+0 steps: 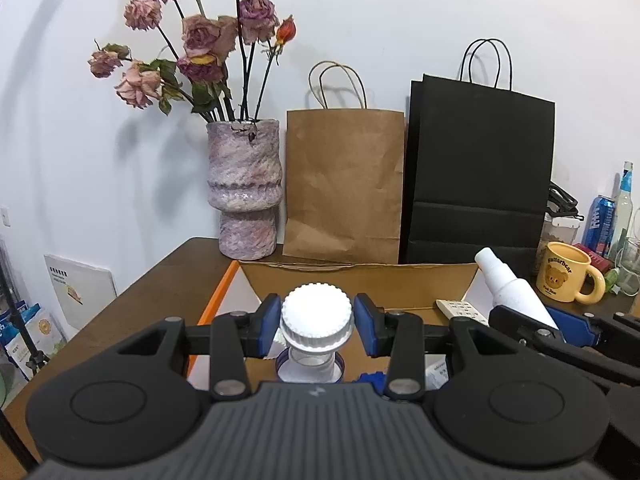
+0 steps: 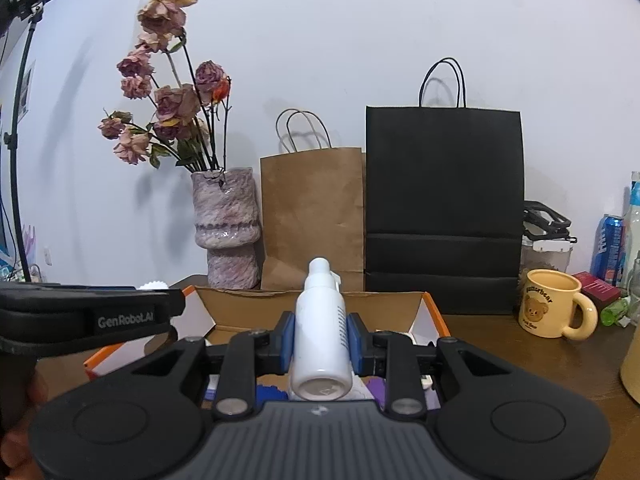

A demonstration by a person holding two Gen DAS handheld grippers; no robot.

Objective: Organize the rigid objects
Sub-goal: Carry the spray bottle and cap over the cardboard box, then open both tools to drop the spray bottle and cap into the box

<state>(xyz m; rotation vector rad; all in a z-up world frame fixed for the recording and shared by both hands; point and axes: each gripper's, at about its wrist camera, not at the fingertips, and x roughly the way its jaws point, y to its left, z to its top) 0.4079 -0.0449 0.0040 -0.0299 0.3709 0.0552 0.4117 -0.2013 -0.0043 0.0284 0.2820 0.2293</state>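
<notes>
My left gripper [image 1: 317, 326] is shut on a clear bottle with a ribbed white cap [image 1: 317, 316], gripped at the cap and held above an open cardboard box [image 1: 360, 276] with an orange edge. My right gripper [image 2: 321, 338] is shut on a white spray bottle [image 2: 320, 332], nozzle pointing away, over the same box [image 2: 312, 300]. The spray bottle [image 1: 512, 288] and the right gripper's fingers [image 1: 568, 328] also show at the right of the left wrist view. A white remote [image 1: 460, 310] lies inside the box; blue and purple items lie below the grippers.
Behind the box stand a pink vase of dried roses [image 1: 246, 188], a brown paper bag [image 1: 344, 184] and a black paper bag [image 1: 480, 168]. A yellow bear mug [image 2: 554, 304], cans and bottles crowd the table's right side. A hand holding the left gripper [image 2: 24, 400] shows lower left.
</notes>
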